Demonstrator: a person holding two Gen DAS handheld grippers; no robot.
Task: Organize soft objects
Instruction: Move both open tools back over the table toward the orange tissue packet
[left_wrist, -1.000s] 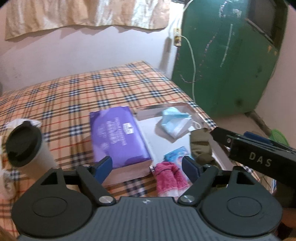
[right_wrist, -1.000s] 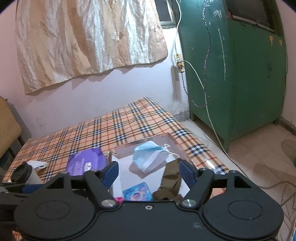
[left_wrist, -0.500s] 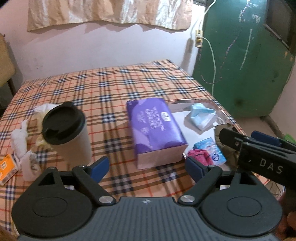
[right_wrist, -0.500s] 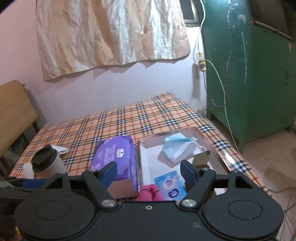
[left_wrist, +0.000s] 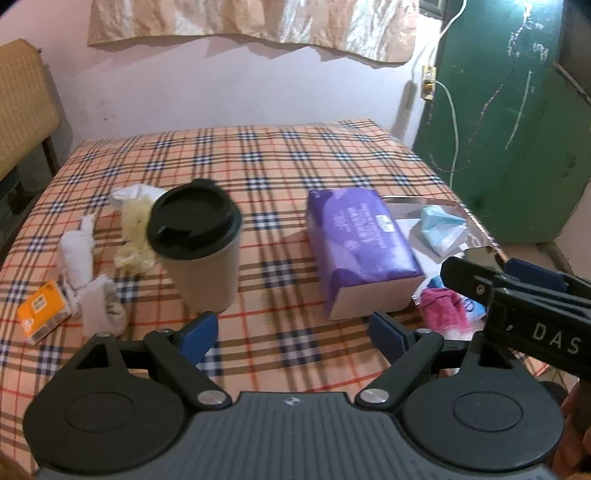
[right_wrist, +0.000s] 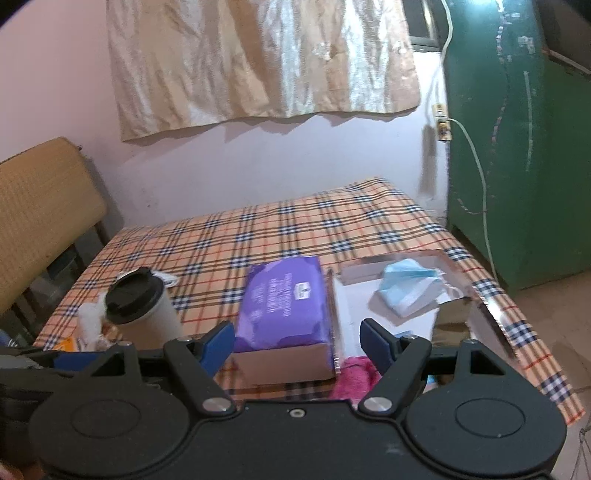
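On the plaid-covered table a shiny tray (left_wrist: 476, 227) at the right holds a blue face mask (left_wrist: 441, 229), a pink cloth (left_wrist: 441, 310) and a small blue packet. A purple tissue pack (left_wrist: 358, 251) lies against the tray's left side. Left of a lidded cup lie white socks (left_wrist: 79, 258), a pale yellow glove (left_wrist: 135, 236) and another white sock (left_wrist: 103, 302). My left gripper (left_wrist: 291, 328) hangs open over the table's near edge, empty. My right gripper (right_wrist: 299, 341) is open and empty too, near the purple pack (right_wrist: 284, 302) and pink cloth (right_wrist: 356, 376).
A paper cup with a black lid (left_wrist: 199, 247) stands mid-left. An orange box (left_wrist: 42, 312) lies at the near left edge. A green cabinet (left_wrist: 517, 122) stands to the right, with a cable hanging from a wall socket, and a woven chair (right_wrist: 40, 206) to the left.
Both views have swung left and pulled back from the tray. The cup, the socks, the glove and the orange box have come into the left wrist view. Both grippers stay open.
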